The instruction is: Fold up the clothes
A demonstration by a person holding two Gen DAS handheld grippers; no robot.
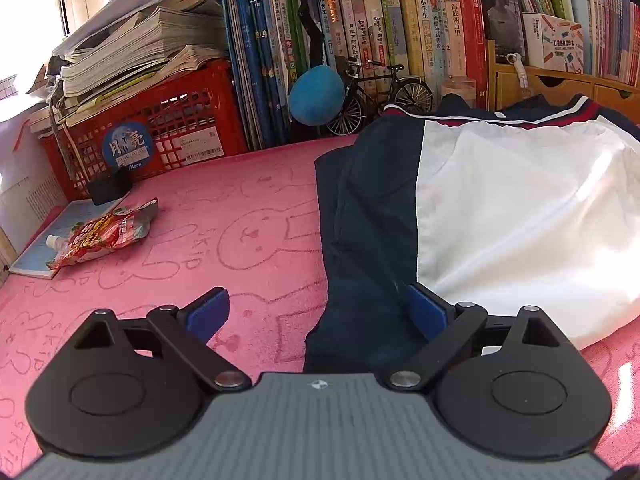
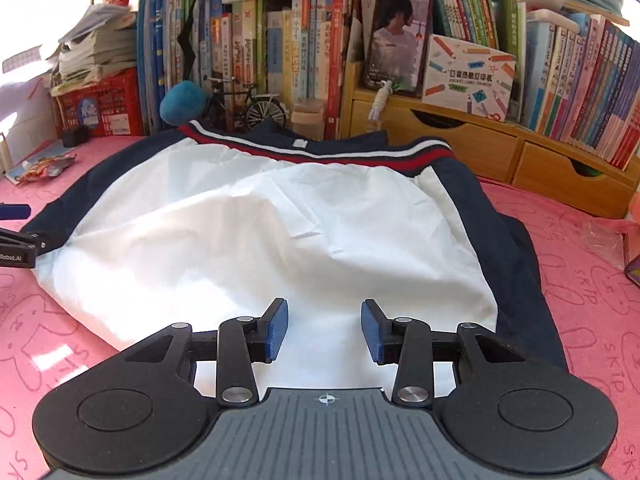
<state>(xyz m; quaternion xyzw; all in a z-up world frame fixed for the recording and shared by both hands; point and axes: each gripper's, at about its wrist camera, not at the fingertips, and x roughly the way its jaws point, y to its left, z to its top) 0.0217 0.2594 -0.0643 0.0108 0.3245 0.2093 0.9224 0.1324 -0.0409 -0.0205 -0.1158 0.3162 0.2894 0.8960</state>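
Observation:
A white and navy jacket [image 2: 260, 232] with a red and white striped collar lies spread on the pink cloth; it also shows in the left wrist view [image 1: 500, 216]. My left gripper [image 1: 320, 312] is open, its jaws straddling the jacket's navy left side panel [image 1: 372, 240] near the hem. My right gripper [image 2: 324, 330] is open, low over the white panel near the front hem, holding nothing. The left gripper's tip [image 2: 16, 236] shows at the left edge of the right wrist view.
The pink bunny-print cloth [image 1: 240, 240] covers the surface. A snack pouch [image 1: 104, 232] on a blue notebook lies at the left. A red crate [image 1: 152, 128] with papers, a toy bicycle [image 1: 380, 92], bookshelves and wooden drawers [image 2: 500, 148] line the back.

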